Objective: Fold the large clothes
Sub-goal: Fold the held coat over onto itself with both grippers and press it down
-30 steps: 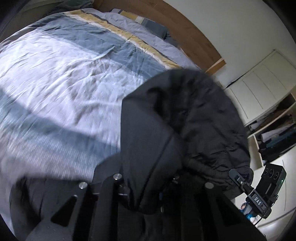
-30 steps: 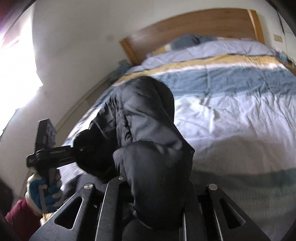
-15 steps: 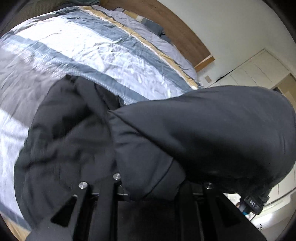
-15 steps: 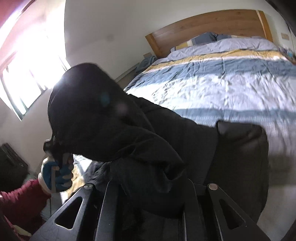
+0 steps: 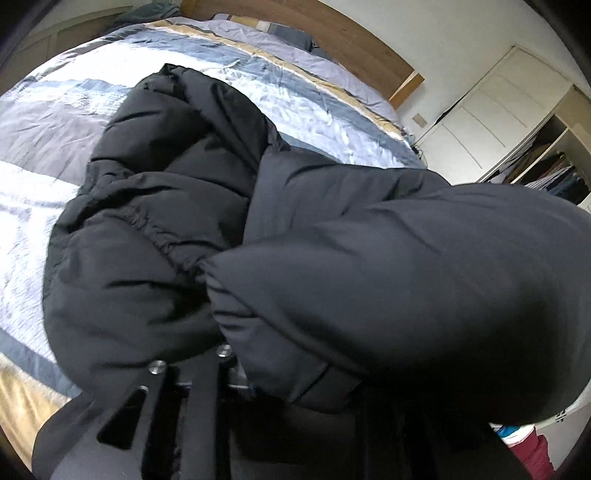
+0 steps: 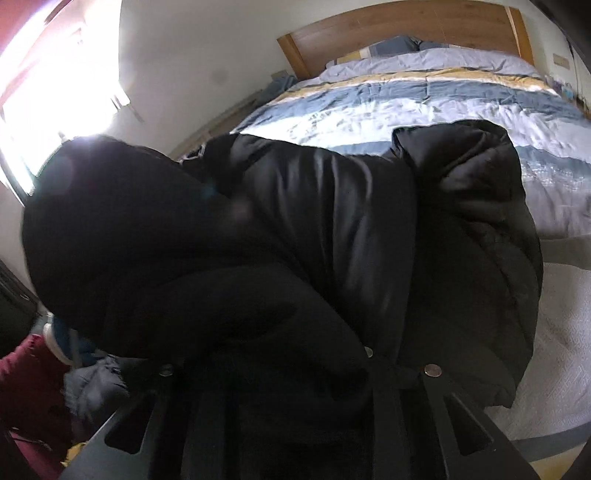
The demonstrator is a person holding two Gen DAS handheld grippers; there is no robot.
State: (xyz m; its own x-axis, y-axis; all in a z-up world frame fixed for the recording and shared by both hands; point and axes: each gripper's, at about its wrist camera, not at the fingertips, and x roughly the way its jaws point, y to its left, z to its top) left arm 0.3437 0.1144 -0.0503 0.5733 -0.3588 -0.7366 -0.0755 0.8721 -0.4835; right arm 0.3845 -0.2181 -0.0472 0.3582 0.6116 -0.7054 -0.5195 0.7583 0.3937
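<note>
A black puffer jacket [image 5: 155,206] hangs from both grippers over the near end of the bed, its far part resting on the striped duvet [image 5: 55,122]. My left gripper [image 5: 236,365] is shut on a padded edge of the jacket; the fabric covers its fingertips. In the right wrist view the jacket [image 6: 351,229] fills the middle, and my right gripper [image 6: 295,373] is shut on another padded edge, fingertips buried in cloth. The other hand, in a blue-white glove [image 6: 59,339], shows under the jacket at the left.
The bed has a blue, white and yellow striped duvet [image 6: 406,96], pillows and a wooden headboard [image 6: 388,33]. White wardrobe doors [image 5: 491,110] and open shelves stand right of the bed. A bright window [image 6: 55,74] is at the left. My dark red sleeve [image 6: 26,398] is low left.
Both grippers have swung the jacket forward and down over the bed; more of it now lies spread on the duvet. Both grips on the jacket have held.
</note>
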